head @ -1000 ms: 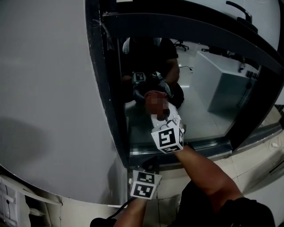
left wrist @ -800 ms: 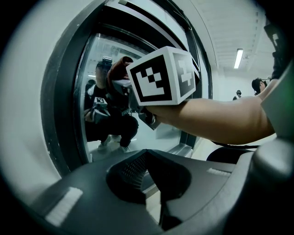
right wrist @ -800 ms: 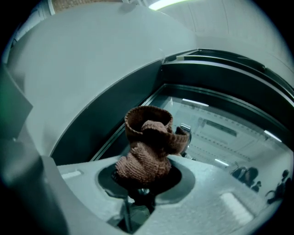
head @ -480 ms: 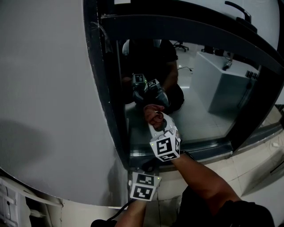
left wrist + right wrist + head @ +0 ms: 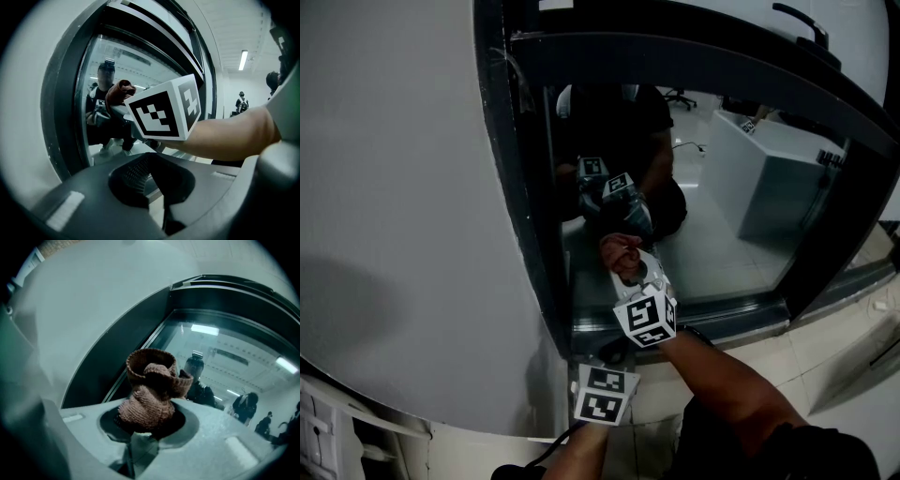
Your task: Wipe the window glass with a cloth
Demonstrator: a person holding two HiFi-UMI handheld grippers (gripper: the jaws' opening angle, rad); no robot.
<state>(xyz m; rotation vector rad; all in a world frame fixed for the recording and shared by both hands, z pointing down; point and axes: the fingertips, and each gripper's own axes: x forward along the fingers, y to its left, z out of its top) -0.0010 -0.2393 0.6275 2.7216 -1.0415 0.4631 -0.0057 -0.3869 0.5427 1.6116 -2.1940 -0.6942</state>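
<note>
Farthest left is the plain pale grey wall (image 5: pixel 394 187). Next to it stands the thick dark frame (image 5: pixel 514 187) of the window.

My left gripper (image 5: pixel 149 180) hangs low by the bottom left corner of the frame, under the sill and off the glass. Its jaws stand a little apart with nothing between them; one ribbed pad shows bare. As I read it, this gripper has no part in the wipe just now.

Just to its right and higher is my right gripper (image 5: pixel 147 423), jaws clenched on the pinkish-brown knitted cloth (image 5: pixel 150 392). The cloth bunches out of the jaws in a rolled wad. From the head view that wad (image 5: pixel 623 255) sits against the lower left part of the large window glass (image 5: pixel 731 225), close beside the frame. It looks to meet its own reflection there, so I judge it to be on the pane or a hair off it.

Further right the glass runs on wide, with a pale grey box-shaped cabinet (image 5: pixel 773 183) showing through it.

How much is done I can't tell: no streaks, damp or dust marks show on the pane. Going by where the cloth sits, I'd say the wipe is under way at the lower left. The broad middle, right side and top of the pane are probably left to cover.
</note>
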